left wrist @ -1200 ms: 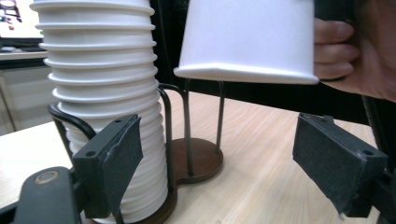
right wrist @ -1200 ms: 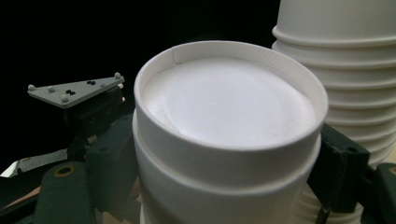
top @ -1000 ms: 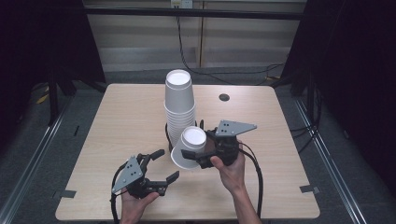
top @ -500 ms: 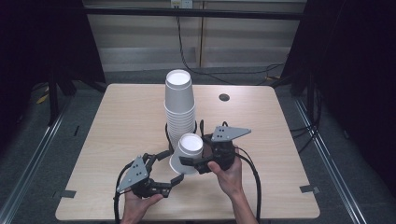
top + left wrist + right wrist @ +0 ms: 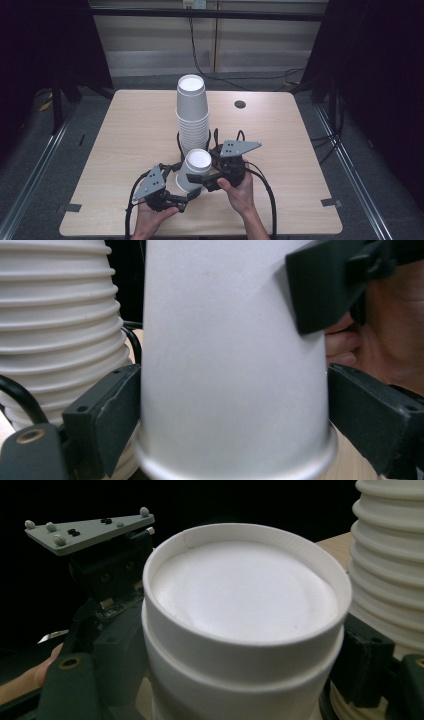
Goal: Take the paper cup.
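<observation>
1. Inverted white paper cup sits near the table's near edge, just in front of the tall cup stack, base up, rim down
2. Right gripper holds the cup, jaws pressed on its upper wall just under the base; the right gripper view shows two nested rims, so likely a pair of cups stuck together
3. Left gripper straddles the lower wall near the rim; its jaws have just been opening and now stand fairly wide, the cup between them, pads close to the wall but not clearly pressing
4. Judgement: one tool steadies the top while the other sets up low, to pull the nested cups apart
5. Cup looks plain matte white, tapered, rolled lip at the bottom, recessed base, no dents seen
6. The stack's ribbed rims stand just beside the left jaw
</observation>
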`<move>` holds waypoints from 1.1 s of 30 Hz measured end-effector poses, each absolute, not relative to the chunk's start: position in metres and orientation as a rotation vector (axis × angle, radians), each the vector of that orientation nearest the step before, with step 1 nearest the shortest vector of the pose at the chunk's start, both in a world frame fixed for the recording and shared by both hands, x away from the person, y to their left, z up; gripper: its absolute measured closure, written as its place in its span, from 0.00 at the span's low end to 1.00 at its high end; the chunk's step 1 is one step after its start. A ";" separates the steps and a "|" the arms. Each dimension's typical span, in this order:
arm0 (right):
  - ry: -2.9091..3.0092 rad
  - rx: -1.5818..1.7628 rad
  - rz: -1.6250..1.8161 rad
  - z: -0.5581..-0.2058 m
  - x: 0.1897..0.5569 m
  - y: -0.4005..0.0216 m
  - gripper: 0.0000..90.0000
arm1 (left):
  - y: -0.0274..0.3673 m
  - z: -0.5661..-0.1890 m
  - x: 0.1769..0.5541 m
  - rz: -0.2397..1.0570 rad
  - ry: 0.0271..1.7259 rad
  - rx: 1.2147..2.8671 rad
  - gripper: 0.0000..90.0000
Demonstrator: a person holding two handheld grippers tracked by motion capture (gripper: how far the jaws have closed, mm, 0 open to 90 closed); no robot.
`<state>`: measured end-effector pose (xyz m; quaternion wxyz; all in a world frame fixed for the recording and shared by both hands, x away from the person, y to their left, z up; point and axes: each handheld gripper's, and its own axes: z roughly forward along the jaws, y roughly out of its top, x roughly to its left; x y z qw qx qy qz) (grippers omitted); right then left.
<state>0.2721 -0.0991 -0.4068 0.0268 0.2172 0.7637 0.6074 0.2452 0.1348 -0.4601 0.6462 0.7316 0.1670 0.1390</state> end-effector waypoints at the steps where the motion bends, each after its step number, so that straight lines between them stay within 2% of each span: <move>1: 2.359 0.671 1.876 -0.407 0.272 -0.099 0.24 | 0.135 -0.460 0.245 0.316 0.380 1.665 0.10; 12: 2.374 0.657 1.883 -0.411 0.272 -0.092 0.24 | 0.136 -0.465 0.249 0.271 0.397 1.670 0.11; 30: 2.372 0.657 1.872 -0.412 0.273 -0.091 0.21 | 0.137 -0.465 0.251 0.262 0.392 1.706 0.19; 33: 2.355 0.663 1.864 -0.412 0.273 -0.090 0.15 | 0.137 -0.465 0.251 0.249 0.395 1.721 0.20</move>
